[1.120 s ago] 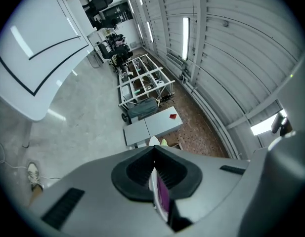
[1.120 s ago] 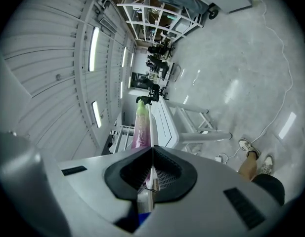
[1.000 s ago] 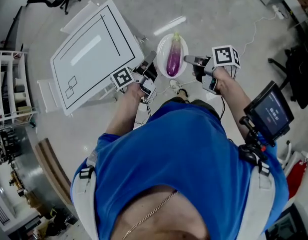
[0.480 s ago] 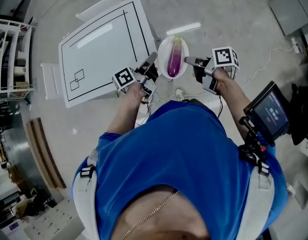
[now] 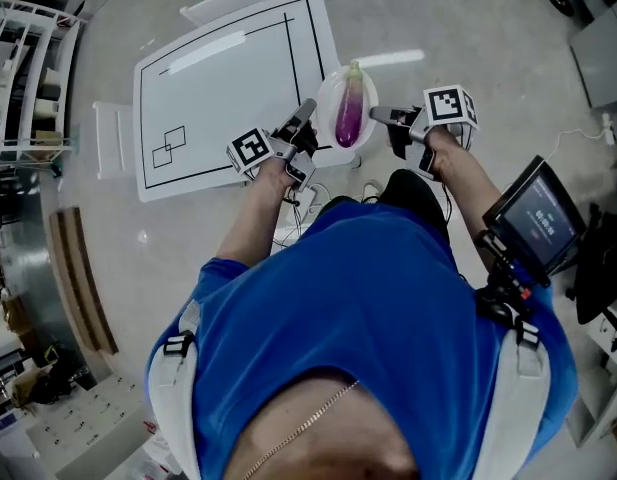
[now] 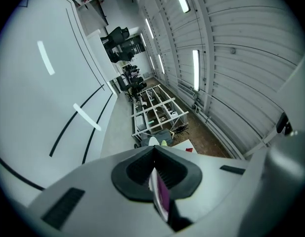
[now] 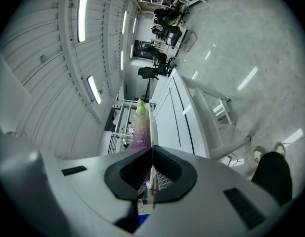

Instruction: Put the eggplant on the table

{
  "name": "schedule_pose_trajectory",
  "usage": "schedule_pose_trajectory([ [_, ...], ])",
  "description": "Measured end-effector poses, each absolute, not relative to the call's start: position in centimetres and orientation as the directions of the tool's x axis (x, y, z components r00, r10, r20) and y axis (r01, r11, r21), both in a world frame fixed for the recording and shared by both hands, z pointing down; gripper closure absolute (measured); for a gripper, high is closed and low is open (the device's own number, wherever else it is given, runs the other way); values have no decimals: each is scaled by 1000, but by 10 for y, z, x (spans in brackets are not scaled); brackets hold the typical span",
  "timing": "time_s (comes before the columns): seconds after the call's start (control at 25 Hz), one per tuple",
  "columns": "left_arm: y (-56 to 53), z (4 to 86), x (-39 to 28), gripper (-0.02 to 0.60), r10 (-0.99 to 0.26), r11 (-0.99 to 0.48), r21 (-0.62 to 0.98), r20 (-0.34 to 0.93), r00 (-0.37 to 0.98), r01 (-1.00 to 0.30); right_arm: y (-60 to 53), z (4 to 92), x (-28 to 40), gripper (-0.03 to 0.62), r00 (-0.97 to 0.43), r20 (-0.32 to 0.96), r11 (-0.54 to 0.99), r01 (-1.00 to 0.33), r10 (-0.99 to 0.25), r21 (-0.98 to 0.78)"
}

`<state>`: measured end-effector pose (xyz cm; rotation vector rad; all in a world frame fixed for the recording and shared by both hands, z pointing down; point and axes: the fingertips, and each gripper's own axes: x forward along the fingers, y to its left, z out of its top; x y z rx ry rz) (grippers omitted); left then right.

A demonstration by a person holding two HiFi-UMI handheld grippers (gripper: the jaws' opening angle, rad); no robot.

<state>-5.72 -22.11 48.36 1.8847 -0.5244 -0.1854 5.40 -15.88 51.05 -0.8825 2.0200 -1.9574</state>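
Note:
A purple eggplant (image 5: 349,110) with a green stem lies on a white plate (image 5: 329,96), held up between both grippers beside the right edge of the white table (image 5: 228,78). My left gripper (image 5: 307,111) is shut on the plate's left rim; in the left gripper view the plate edge (image 6: 153,185) and a sliver of eggplant (image 6: 163,197) show between the closed jaws of the left gripper (image 6: 154,181). My right gripper (image 5: 379,117) is shut on the plate's right rim. The right gripper view shows the right gripper (image 7: 151,174) clamped on the plate (image 7: 152,127), the eggplant (image 7: 141,127) beyond.
The table carries black outline markings (image 5: 168,146). A white chair (image 5: 112,138) stands at its left side, another (image 5: 228,0) at its far side. A shelving rack (image 5: 28,78) is at far left. A small screen (image 5: 536,218) hangs by the person's right arm.
The person has moved closer to the table. The plate with the eggplant, still held by both grippers, now hangs right at the table's right edge.

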Motion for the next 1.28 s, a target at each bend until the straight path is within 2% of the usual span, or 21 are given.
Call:
schedule_pose_trajectory([
  [0.48,-218,482,-82,574,-528,-246,919,139,838,-308,-167,508,34,582,-852,279,-47,-288,-444,-956],
  [1.12,-335,526,-102,574,-622,-117,904,256,740,-412,-301,545,18,582,-911,300,-74,-291,-283,-954],
  [1.28,-351,547,-104,574,-608,-101,901,279,743,-421,-324,570,3,582,-921,298,-87,-285,-249,-955],
])
